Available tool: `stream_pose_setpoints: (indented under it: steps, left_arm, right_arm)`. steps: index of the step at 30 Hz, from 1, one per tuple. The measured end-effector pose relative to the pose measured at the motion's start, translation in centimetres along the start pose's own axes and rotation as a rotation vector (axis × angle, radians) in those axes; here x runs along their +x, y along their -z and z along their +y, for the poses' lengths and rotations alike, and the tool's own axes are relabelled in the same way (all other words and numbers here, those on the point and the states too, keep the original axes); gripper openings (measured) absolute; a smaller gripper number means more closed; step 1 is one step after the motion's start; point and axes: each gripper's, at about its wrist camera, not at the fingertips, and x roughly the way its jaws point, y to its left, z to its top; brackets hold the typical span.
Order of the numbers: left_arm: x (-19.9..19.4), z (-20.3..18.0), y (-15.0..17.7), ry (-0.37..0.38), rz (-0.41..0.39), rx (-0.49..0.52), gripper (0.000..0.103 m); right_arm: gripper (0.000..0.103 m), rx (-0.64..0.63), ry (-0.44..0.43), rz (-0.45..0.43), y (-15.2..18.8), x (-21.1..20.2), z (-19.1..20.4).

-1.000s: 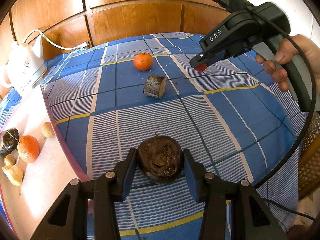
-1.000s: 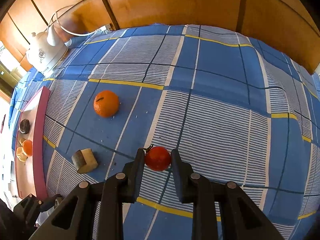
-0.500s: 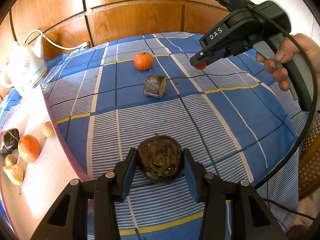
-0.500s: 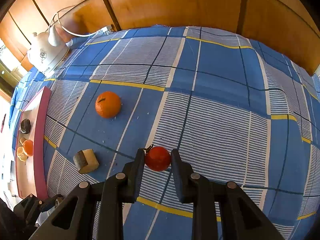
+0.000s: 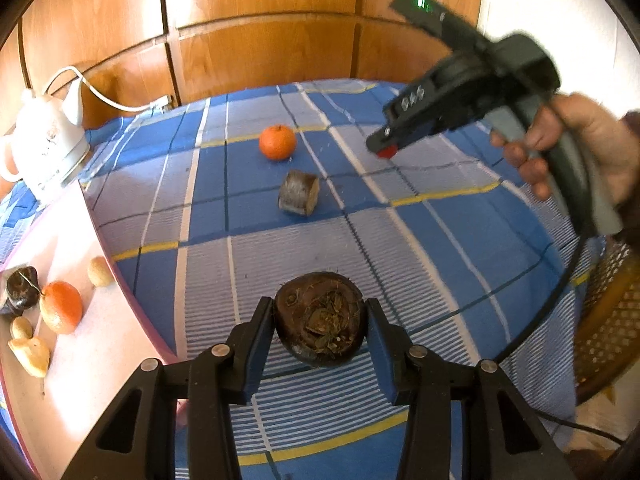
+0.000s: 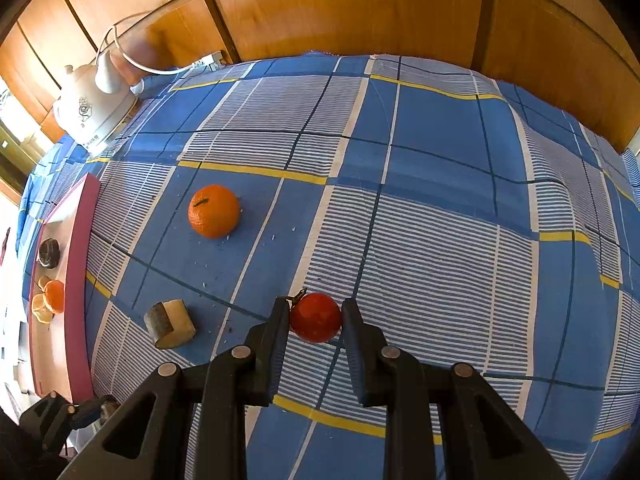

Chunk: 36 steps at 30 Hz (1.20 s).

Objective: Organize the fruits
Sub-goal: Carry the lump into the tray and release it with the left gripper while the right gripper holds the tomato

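Two grippers in use, each clamped on one fruit above a worktop covered by a blue checked cloth (image 6: 440,152).

- Left gripper (image 5: 320,322): pads pressed on both sides of a dark brown round fruit (image 5: 320,318), dried stem end facing the camera, held over the cloth.
- Right gripper (image 6: 315,318): nearly together, gripping a small red fruit (image 6: 316,317) with a short stalk at its upper left; held by a hand (image 5: 576,144) at the right of the left wrist view.
- Ahead of the right gripper, to its left: orange (image 6: 214,211) lying on the cloth.
- Nearer, left of the right gripper: short cut piece with grey bark-like skin (image 6: 170,324), apart from the orange.
- Far left of both grippers: pink tray (image 5: 100,344) bearing another orange (image 5: 61,306), a dark fruit (image 5: 20,290) and pale small pieces.
- Far corner, left: white kettle (image 6: 94,114) with cord.
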Motion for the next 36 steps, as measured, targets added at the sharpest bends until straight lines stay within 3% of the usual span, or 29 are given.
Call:
stream_pose_setpoints:
  steps: [4,7,10,13,17,22,28,30,36]
  left_arm:
    - [-1.8,1.5,-1.0,0.027,-0.033,-0.066,0.045]
    - [-4.3,4.2,-2.0,0.043,-0.087,-0.181,0.045]
    - [-6.3,8.1,-2.7,0.009,-0.139,-0.298,0.045]
    - [-7.9,12.3,-2.8,-0.073,-0.181,-0.383,0.045]
    - [-8.2,18.7,-2.5,-0.162,-0.177,-0.537,0.045]
    - [-5.9,23.5,-1.9,-0.179,-0.115,-0.646,0.045]
    - [-2.7,24.9,-2.1,-0.21,-0.041,-0.654,0.046]
    - [-2.3,25.0,-2.0,-0.213,-0.028,-0.648,0.054]
    - [-3.5,24.8,-1.2,-0.269,-0.036,-0.665,0.057]
  right_arm:
    - [0.027,0.001,-0.002,-0.005,0.1,-0.1,0.0]
    - [0.027,0.007,-0.007,-0.009,0.1,-0.2,-0.1]
    - [0.027,0.005,-0.011,-0.011,0.1,-0.3,0.1]
    - [0.027,-0.001,-0.013,-0.012,0.2,-0.4,0.3]
    - [0.027,-0.004,-0.017,-0.012,0.2,-0.4,0.6]
    - [0.027,-0.007,-0.021,-0.014,0.3,-0.3,0.9]
    - [0.027,0.005,-0.02,-0.013,0.3,-0.3,0.6]
    - [0.027,0.002,-0.018,-0.011,0.2,-0.2,0.6]
    - [0.027,0.003,-0.015,-0.011,0.3,-0.1,0.5]
